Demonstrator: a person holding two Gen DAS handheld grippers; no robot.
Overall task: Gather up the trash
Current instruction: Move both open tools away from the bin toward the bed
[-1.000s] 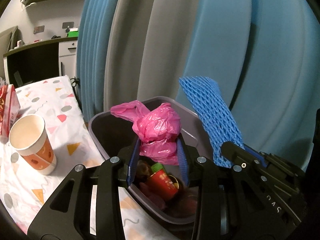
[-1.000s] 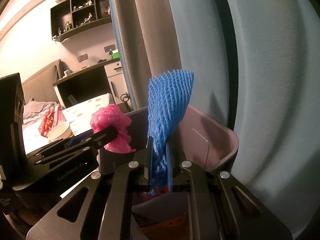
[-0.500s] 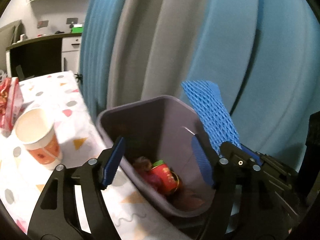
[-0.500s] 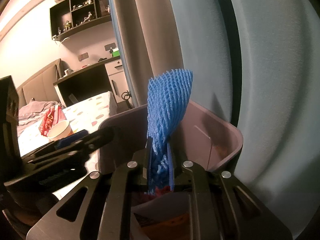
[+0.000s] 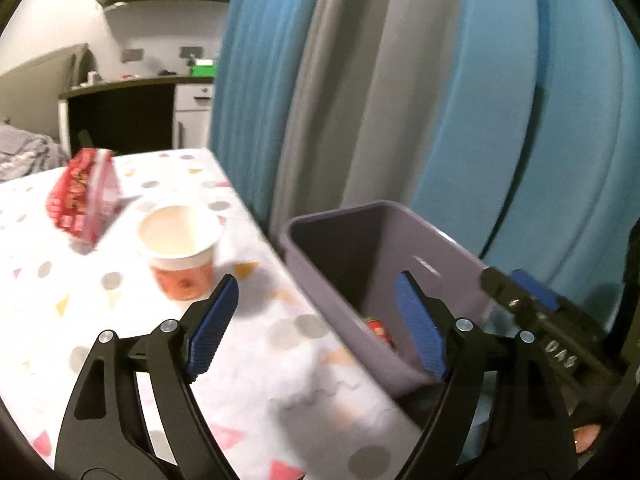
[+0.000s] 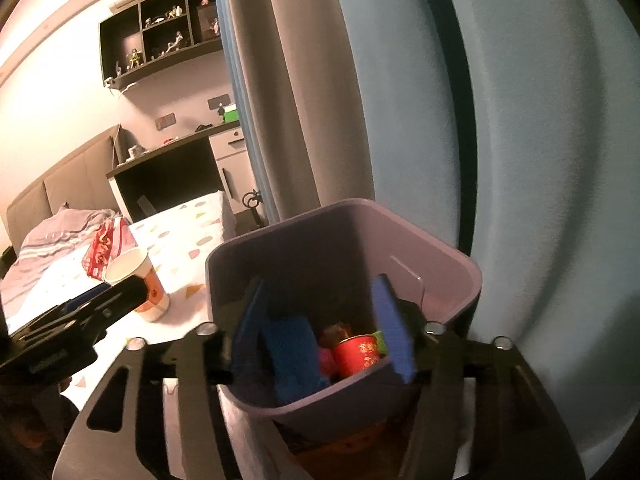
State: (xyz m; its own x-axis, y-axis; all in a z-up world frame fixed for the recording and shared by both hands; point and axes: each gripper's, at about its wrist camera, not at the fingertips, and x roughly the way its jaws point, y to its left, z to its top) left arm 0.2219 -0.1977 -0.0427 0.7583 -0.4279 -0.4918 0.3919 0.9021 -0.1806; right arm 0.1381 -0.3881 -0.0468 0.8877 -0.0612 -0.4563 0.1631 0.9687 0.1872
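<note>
Right gripper jaws opening, nothing pinched; blue foam net lies in grey bin beside red can, gold characters unreadable. Left gripper jaws opening, empty, above the patterned table. Paper cup, red snack bag farther, print blurred.

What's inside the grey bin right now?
Inside the grey bin: a blue foam net at the left, a red can, something pink between them and a bit of green. The near wall and these items hide the bottom.
</note>
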